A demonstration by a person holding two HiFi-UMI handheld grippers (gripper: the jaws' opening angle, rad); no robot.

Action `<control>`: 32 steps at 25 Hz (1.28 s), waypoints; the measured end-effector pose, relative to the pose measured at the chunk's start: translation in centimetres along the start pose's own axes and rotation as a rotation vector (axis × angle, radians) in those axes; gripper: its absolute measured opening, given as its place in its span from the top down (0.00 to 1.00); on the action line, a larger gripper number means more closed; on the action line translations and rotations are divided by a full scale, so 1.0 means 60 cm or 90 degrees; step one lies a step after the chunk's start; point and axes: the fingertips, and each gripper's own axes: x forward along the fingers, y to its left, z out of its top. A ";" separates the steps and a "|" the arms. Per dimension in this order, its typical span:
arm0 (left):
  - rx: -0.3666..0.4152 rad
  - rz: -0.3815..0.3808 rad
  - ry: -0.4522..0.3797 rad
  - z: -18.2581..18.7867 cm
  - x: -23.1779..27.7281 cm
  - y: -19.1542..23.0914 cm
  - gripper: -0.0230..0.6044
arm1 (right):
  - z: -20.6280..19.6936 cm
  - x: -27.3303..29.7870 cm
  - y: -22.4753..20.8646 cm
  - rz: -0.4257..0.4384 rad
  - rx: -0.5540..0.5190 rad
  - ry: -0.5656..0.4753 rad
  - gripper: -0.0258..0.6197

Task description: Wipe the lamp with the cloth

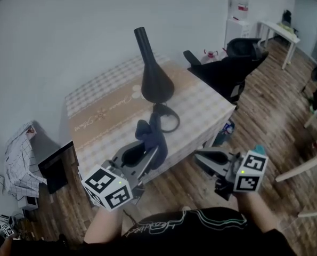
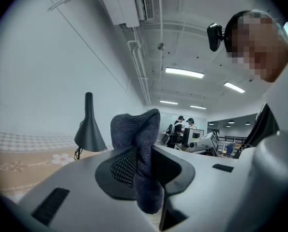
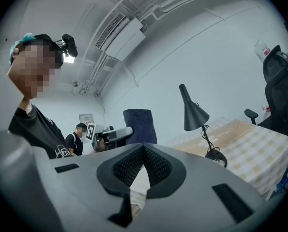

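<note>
One cloth [image 1: 152, 134] gripped upright by left tongs [image 1: 146, 156]; right tongs [image 1: 200, 158] closed, empty; lamp [image 1: 155, 81] upright, mouth down.

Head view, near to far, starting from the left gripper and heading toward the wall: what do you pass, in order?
left gripper, shut on the dark blue cloth → black lamp standing on the table → white wall
</note>
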 end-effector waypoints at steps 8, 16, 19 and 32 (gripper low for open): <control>0.006 0.053 -0.034 0.049 0.022 0.104 0.85 | 0.010 0.031 -0.057 0.015 0.005 0.024 0.94; 0.058 0.078 -0.065 0.133 0.070 0.220 0.85 | 0.067 0.070 -0.138 0.003 -0.004 0.018 0.94; 0.081 0.084 -0.076 0.165 0.088 0.264 0.85 | 0.097 0.087 -0.173 -0.005 -0.011 0.004 0.94; 0.153 0.080 -0.096 0.286 0.189 0.438 0.85 | 0.174 0.161 -0.290 -0.049 -0.012 0.003 0.94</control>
